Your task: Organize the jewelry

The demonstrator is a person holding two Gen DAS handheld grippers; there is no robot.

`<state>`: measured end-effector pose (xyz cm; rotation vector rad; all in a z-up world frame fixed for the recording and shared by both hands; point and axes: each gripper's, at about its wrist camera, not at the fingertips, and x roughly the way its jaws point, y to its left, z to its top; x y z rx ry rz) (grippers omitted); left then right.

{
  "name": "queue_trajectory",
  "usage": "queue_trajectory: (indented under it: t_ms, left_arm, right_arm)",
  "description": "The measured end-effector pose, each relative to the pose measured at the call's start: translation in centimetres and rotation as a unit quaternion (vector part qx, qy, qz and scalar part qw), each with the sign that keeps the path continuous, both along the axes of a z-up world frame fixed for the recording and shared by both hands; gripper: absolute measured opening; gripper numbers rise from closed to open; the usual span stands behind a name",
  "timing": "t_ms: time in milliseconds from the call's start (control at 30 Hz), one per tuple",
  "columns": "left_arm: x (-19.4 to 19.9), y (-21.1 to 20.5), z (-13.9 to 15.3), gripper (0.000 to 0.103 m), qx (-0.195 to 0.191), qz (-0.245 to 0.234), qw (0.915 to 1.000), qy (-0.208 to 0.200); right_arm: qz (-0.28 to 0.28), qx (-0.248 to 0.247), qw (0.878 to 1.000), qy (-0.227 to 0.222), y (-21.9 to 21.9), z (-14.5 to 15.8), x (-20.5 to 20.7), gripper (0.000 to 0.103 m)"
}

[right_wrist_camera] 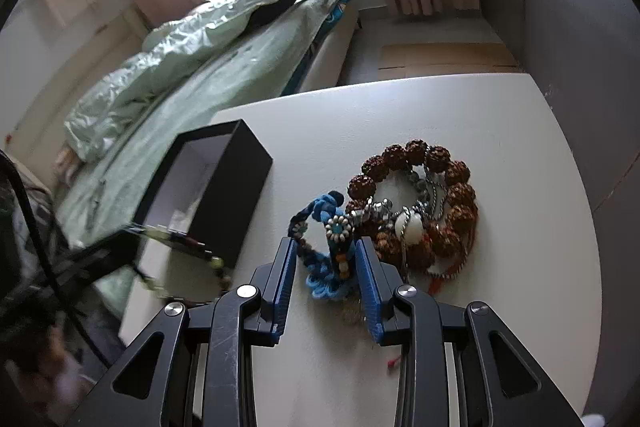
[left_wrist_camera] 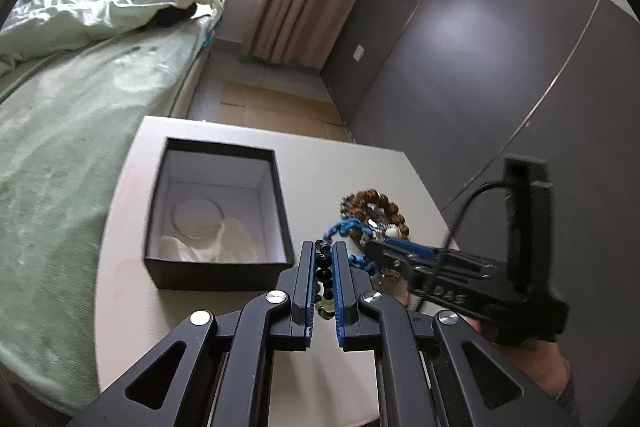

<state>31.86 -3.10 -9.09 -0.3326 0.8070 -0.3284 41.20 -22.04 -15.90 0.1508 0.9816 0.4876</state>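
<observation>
The left gripper [left_wrist_camera: 324, 255], low in the middle of its own view, has its fingers drawn close on a dark beaded bracelet [left_wrist_camera: 325, 283]; the beads run in a line between the blue pads, along the fingers, so the strand's long axis points the same way the gripper does. Straight up and to the left of those tips sits the open black box [left_wrist_camera: 218, 217], its white inside showing a clear bangle [left_wrist_camera: 198, 219] on crumpled paper. That is the relation that counts: I judge the box lies just beside the left tips, toward the left of the frame, nearer this hand than the other. The right gripper [right_wrist_camera: 326, 259] stands spread at the lower middle of its view, its fingers on either side of a blue braided cord piece [right_wrist_camera: 320, 267] with a small flower ornament, not yet pinching it. Up and right of it lies the pile: a ring of brown knobbly beads [right_wrist_camera: 440, 179] around silver chains and a white stone [right_wrist_camera: 410, 227]. From the right view, the box [right_wrist_camera: 224, 187] sits at centre left, well apart, on the pale table [right_wrist_camera: 500, 131].
</observation>
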Motion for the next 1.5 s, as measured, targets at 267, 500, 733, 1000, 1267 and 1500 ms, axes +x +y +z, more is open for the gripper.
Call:
queue_trajectory:
  t_ms: [267,500,733,1000,1267,1500]
  left_arm:
    - [-0.5,2.9,1.8,0.008,-0.010,0.029,0.9993,-0.021]
    - [-1.2,5.7,3.0,0.008,-0.016,0.055,0.9977,-0.036]
    - [-1.8,8.2,3.5,0.008,-0.026,0.077,0.9957,-0.045]
    - [-2.3,10.1,3.9,0.008,-0.032,0.087,0.9944,-0.051]
    - [-1.1,9.8,3.9,0.008,-0.028,0.075,0.9957,-0.046]
    - [0.6,8.6,4.0,0.008,-0.021,0.057,0.9972,-0.044]
  right_arm:
    - [-0.008,-0.027,1.000,0.009,1.2,-0.4,1.1,0.013]
    - [-0.010,0.026,0.999,-0.020,0.5,2.2,-0.2,0.013]
    - [-0.011,0.067,0.995,-0.067,1.0,5.5,-0.9,0.013]
    - [0.017,0.112,0.989,-0.092,4.2,7.5,-0.6,0.013]
    - [0.041,0.129,0.990,-0.039,8.1,6.1,0.9,0.049]
    - [0.012,0.127,0.991,-0.033,5.3,5.8,0.3,0.050]
